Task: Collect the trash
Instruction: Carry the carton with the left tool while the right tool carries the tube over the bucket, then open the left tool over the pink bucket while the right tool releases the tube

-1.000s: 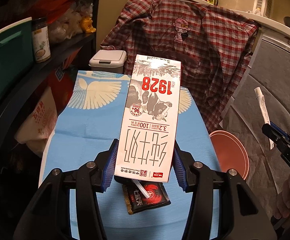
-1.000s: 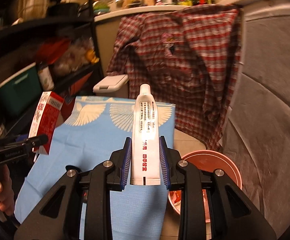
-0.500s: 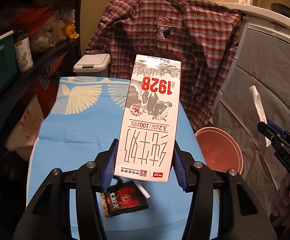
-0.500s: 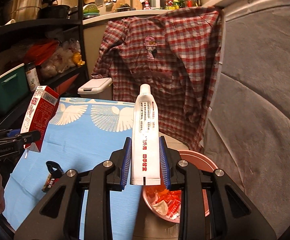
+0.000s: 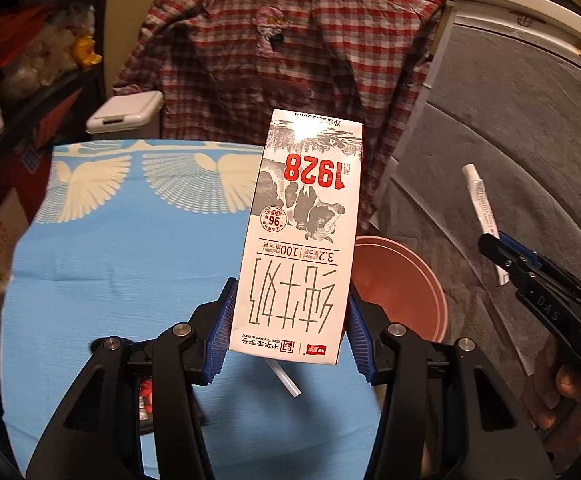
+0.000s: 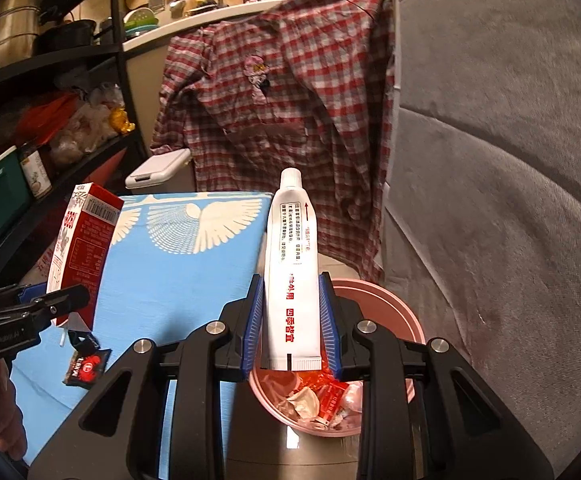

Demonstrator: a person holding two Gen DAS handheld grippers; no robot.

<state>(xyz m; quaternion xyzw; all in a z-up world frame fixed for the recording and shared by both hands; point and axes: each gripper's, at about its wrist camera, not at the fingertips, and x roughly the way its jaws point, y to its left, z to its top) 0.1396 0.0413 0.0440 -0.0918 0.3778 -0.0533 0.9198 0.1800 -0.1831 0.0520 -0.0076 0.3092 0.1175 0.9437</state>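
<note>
The blue cloth-covered table [image 5: 122,264] runs out of frame at its near edge, and the round pink plastic bin [image 6: 386,304] beside it is half hidden behind the right gripper [image 6: 290,320]. The white-and-red milk carton [image 5: 302,240], clamped in the left gripper [image 5: 288,334], stands upside down, long axis pointing away from the camera. The white toothpaste tube [image 6: 290,272], pinched by the right gripper, points cap-up over the bin. A black-and-red snack wrapper [image 6: 86,366] lies on the cloth, text unreadable. Both grippers have shifted toward the bin since a second ago.
</note>
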